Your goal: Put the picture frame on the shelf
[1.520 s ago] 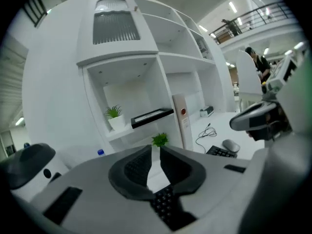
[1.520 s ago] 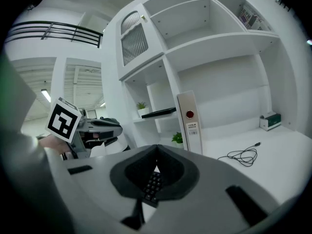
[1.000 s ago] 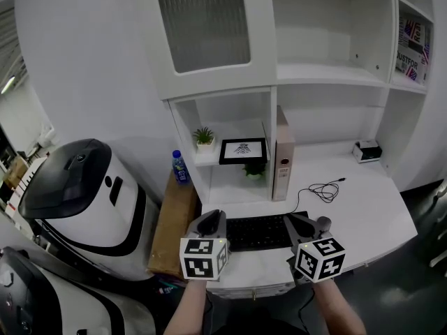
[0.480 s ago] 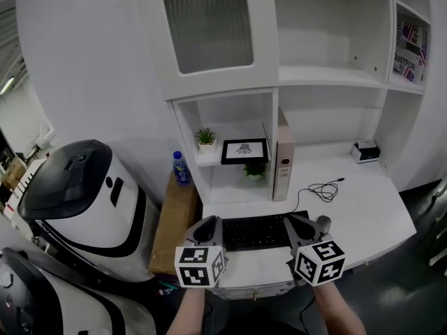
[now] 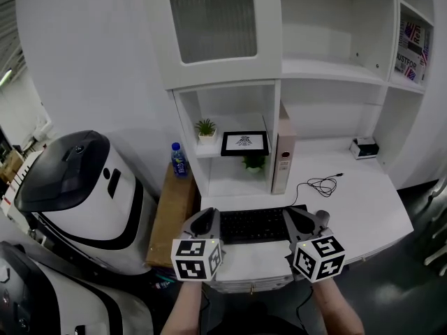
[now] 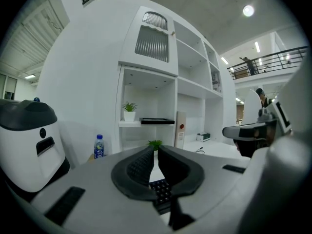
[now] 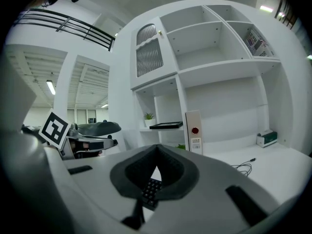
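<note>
The black picture frame (image 5: 244,143) with a white print lies flat on the small shelf (image 5: 230,150) of the white unit, next to a little potted plant (image 5: 205,128). From the side it shows as a thin dark slab (image 6: 157,121) in the left gripper view and likewise as a slab (image 7: 166,126) in the right gripper view. My left gripper (image 5: 202,222) and right gripper (image 5: 303,221) hover side by side over the desk's front edge, above the black keyboard (image 5: 256,225). Both are shut with nothing between their tips. The left tips (image 6: 155,148) and right tips (image 7: 157,148) meet in their own views.
A beige binder (image 5: 282,152) stands upright right of the frame, with a second small plant (image 5: 254,162) below the shelf. A blue bottle (image 5: 177,160) stands on a brown box (image 5: 171,213) at the left, beside a big white and black machine (image 5: 77,187). A cable (image 5: 320,184) lies on the desk (image 5: 353,201).
Both grippers have drawn back a little toward me and lower in the head view. The left one shifted slightly left. The frame has not moved.
</note>
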Demonstrator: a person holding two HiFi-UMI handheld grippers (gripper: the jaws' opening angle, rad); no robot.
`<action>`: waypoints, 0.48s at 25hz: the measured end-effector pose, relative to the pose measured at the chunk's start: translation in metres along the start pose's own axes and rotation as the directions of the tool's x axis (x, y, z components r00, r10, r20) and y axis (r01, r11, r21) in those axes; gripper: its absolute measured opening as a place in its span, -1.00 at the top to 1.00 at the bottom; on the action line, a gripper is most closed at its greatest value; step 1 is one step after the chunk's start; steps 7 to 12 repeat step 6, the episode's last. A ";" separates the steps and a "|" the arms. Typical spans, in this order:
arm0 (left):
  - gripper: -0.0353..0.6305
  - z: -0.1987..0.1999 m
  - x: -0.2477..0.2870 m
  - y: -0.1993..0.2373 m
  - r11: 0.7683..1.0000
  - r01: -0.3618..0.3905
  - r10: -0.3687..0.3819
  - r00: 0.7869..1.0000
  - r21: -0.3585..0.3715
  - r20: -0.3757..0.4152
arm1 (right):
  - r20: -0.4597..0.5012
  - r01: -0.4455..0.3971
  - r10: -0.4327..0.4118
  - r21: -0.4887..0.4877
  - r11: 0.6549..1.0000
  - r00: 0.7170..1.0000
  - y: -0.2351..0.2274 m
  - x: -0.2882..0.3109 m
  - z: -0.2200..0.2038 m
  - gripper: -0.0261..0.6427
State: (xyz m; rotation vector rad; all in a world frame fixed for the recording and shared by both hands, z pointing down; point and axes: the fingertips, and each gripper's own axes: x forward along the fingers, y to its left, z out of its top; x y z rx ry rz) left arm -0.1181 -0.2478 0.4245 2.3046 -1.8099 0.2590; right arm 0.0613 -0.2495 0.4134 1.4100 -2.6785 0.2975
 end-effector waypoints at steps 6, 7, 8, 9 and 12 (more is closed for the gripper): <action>0.81 -0.003 0.001 0.000 0.999 0.020 -0.020 1.000 -0.050 -0.002 | -0.008 -0.004 0.004 0.000 1.000 1.000 -0.001 0.003 -0.002 0.92; 0.81 -0.003 0.001 0.000 0.999 0.020 -0.020 1.000 -0.050 -0.002 | -0.008 -0.004 0.004 0.000 1.000 1.000 -0.001 0.003 -0.002 0.92; 0.81 -0.003 0.001 0.000 0.999 0.020 -0.020 1.000 -0.050 -0.002 | -0.008 -0.004 0.004 0.000 1.000 1.000 -0.001 0.003 -0.002 0.92; 0.81 -0.003 0.001 0.000 0.999 0.020 -0.020 1.000 -0.050 -0.002 | -0.008 -0.004 0.004 0.000 1.000 1.000 -0.001 0.003 -0.002 0.92; 0.81 -0.003 0.001 0.000 0.999 0.020 -0.020 1.000 -0.050 -0.002 | -0.008 -0.004 0.004 0.000 1.000 1.000 -0.001 0.003 -0.002 0.92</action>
